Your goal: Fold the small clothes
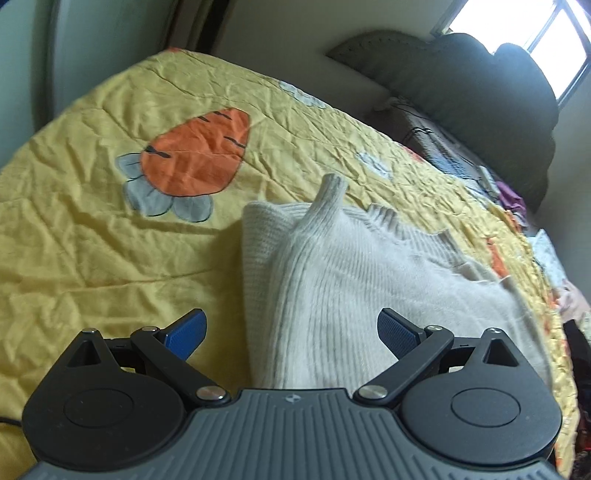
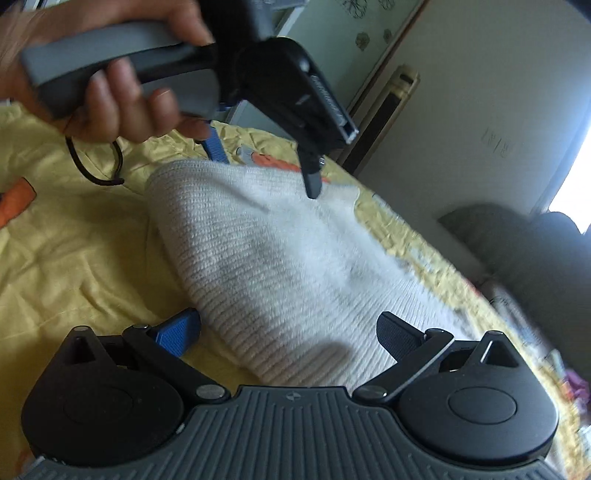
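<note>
Yellow bedspread (image 1: 92,240) — cream sweater (image 1: 332,280) between both claws' spread fingers.

A yellow quilt (image 1: 92,240) with an orange carrot print (image 1: 195,151) fills the frame's left, a dark headboard (image 1: 480,92) and bright window (image 1: 535,33) upper right.

Right tool (image 2: 290,338) spread wide, cream sweater (image 2: 280,266) below

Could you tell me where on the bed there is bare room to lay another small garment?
Free: the yellow quilt left of the cream knit sweater, between it and the orange carrot patch. Crowded: the headboard side, where clutter lies by the dark pillows.
</note>
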